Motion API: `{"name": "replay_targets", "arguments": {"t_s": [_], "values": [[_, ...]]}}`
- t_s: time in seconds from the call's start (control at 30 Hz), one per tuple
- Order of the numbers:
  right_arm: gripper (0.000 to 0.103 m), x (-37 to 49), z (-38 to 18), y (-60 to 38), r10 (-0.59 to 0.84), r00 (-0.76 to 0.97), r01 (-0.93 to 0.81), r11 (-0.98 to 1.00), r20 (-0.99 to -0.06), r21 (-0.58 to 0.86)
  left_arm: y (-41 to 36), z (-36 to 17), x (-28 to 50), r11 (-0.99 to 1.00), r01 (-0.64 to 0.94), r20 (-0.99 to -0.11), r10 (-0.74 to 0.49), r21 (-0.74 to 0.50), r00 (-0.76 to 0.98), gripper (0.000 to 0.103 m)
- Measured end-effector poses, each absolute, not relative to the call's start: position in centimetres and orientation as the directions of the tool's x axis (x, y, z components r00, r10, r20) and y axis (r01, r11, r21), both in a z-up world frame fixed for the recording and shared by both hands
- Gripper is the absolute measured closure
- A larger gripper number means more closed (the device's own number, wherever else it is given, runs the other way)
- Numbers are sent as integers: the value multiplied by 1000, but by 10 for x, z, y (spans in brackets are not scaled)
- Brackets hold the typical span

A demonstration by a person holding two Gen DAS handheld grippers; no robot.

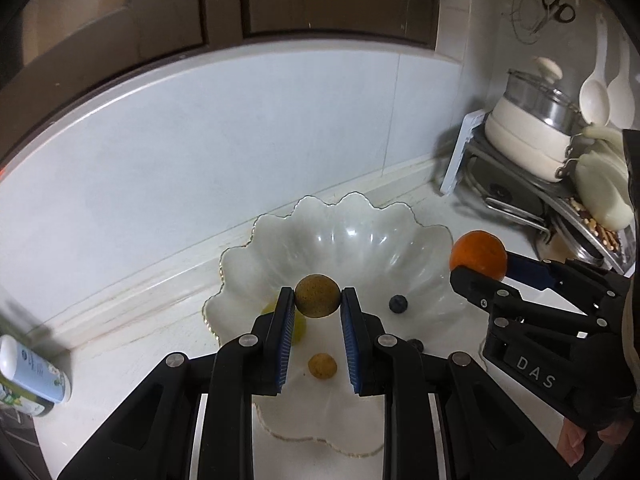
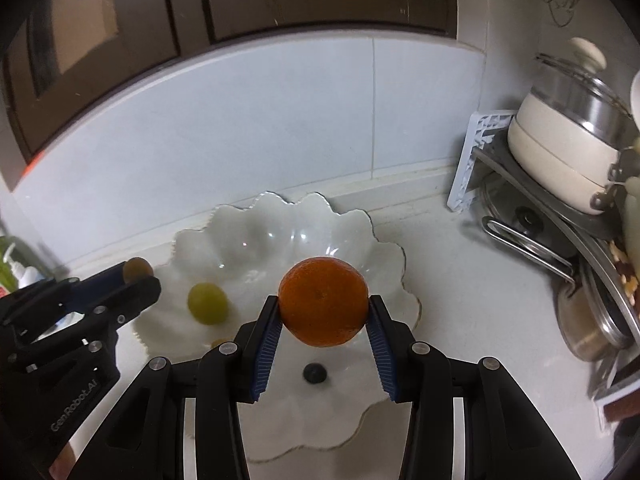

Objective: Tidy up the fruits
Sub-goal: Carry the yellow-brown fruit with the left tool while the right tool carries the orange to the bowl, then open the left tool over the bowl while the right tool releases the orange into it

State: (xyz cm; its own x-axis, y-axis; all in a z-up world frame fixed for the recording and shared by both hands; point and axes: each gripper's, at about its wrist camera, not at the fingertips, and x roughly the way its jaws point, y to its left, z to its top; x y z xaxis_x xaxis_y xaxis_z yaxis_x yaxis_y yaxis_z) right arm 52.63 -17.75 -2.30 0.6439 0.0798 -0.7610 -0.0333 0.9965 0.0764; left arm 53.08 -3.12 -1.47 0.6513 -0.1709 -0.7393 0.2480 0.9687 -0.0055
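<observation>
While the left gripper (image 1: 318, 300) hangs over the white scalloped bowl (image 1: 360, 236), its jaws pinch a small brown fruit (image 1: 318, 295) between the blue pads. Under it, inside the bowl, lie a second brown fruit (image 1: 322, 365), a green grape (image 1: 298, 326) partly hidden behind the left finger, and a blueberry (image 1: 398, 304). To the right, the right gripper (image 1: 480, 268) carries an orange (image 1: 478, 255) above the bowl's right rim. A pot (image 1: 528, 136) sits on a rack at far right, and a bottle (image 1: 34, 376) lies at the left edge on the table (image 1: 132, 364).

From the right wrist, the right gripper (image 2: 324, 314) has its jaws clamped on the orange (image 2: 323, 302), held over the bowl (image 2: 256, 236). The blueberry (image 2: 315, 373) lies below it in the bowl, the grape (image 2: 207, 304) further left. At left, the left gripper (image 2: 138, 274) holds its brown fruit (image 2: 139, 268) by the bowl's left rim. The pot (image 2: 560, 148) stands far right.
</observation>
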Motion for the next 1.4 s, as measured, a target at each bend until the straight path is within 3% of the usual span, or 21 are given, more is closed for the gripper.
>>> {"name": "replay_targets", "arguments": {"t_s": [0.57, 1.0, 1.13, 1.27, 1.4], "values": [[59, 591, -74, -190, 25, 500, 4, 999, -865, 32, -53, -73, 609, 963, 268, -866, -123, 13, 484, 79], [58, 616, -102, -194, 42, 419, 2, 999, -907, 47, -60, -100, 638, 968, 246, -914, -67, 37, 400, 79], [58, 616, -100, -194, 39, 425, 5, 999, -904, 45, -63, -103, 636, 962, 265, -915, -44, 70, 400, 66], [57, 616, -101, -196, 23, 423, 6, 1000, -906, 28, -60, -100, 636, 965, 253, -912, -39, 72, 408, 65], [55, 615, -101, -198, 40, 415, 8, 999, -909, 48, -55, -91, 628, 967, 238, -898, -23, 91, 438, 57]]}}
